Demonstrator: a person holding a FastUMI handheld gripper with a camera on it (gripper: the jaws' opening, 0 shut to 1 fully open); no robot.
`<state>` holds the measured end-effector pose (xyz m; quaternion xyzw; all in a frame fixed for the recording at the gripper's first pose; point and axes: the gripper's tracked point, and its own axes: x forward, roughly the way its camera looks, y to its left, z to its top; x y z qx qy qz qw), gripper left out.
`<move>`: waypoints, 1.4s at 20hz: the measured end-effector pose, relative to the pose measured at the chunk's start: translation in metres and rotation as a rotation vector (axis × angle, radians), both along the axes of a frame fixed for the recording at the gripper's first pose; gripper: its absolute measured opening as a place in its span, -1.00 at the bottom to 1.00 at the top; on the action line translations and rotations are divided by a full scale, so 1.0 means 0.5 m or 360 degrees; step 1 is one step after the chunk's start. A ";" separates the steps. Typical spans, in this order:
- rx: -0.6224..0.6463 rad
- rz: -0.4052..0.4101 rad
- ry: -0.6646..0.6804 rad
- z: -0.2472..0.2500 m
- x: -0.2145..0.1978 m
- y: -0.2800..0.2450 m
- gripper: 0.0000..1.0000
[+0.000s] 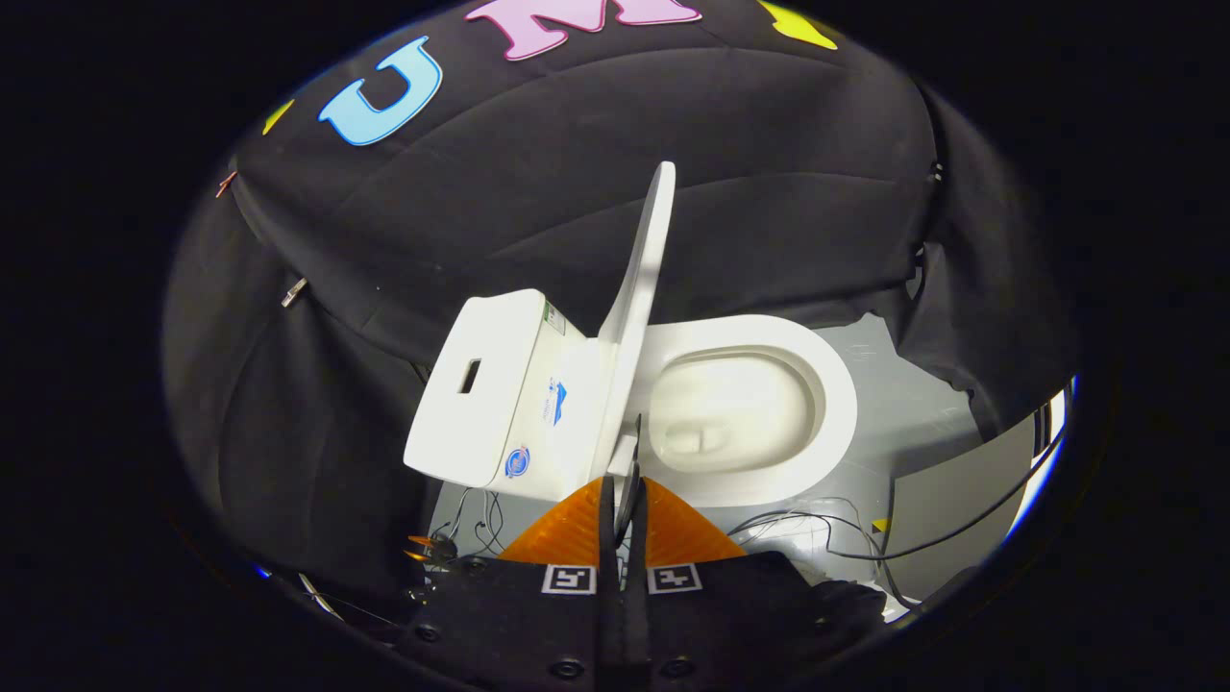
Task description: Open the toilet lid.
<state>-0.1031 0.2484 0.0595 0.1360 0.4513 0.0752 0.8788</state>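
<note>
A white toilet stands on the grey floor, seen from above and the side. Its lid [642, 279] stands raised upright against the tank [490, 384], seen edge-on. The seat ring [826, 404] and the bowl [735, 408] lie uncovered beyond the lid. My gripper [625, 500] hovers just short of the toilet's near side, near the lid's hinge end. Its two fingers are pressed together with nothing between them.
Black cloth walls close in behind and to both sides of the toilet. Loose cables [807, 529] lie on the grey floor [903, 404] near the bowl's base. A grey panel [947, 519] leans beside the bowl.
</note>
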 end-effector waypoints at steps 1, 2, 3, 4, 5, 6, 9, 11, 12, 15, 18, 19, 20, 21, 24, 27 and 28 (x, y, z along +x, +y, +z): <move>-0.0027 0.0000 -0.0003 0.006 0.000 0.014 -0.90; -0.0048 0.0008 -0.0006 0.011 0.000 0.022 -0.90; -0.0062 0.0022 -0.0014 0.018 0.000 0.037 -0.90; -0.0071 0.0026 -0.0019 0.024 -0.001 0.053 -0.90; -0.0088 0.0014 -0.0020 0.030 0.000 0.066 -0.90; -0.0126 0.0006 -0.0020 0.033 0.000 0.077 -0.90; -0.0207 0.0053 -0.0045 0.046 0.000 0.119 -0.90; -0.0241 0.0055 -0.0056 0.051 0.002 0.147 -0.90; -0.0255 0.0069 -0.0063 0.055 0.003 0.160 -0.90; -0.0263 0.0089 -0.0069 0.062 0.004 0.206 -0.90; -0.0286 0.0112 -0.0063 0.064 0.006 0.248 -0.90; -0.0294 0.0116 -0.0068 0.065 0.007 0.263 -0.90; -0.0302 0.0111 -0.0071 0.066 0.008 0.276 -0.90; -0.0317 0.0108 -0.0077 0.068 0.007 0.287 -0.89; -0.0414 0.0067 -0.0081 0.066 0.008 0.305 -0.89; -0.0500 0.0044 -0.0098 0.066 0.010 0.323 -0.89; -0.0527 0.0047 -0.0110 0.068 0.012 0.329 -0.89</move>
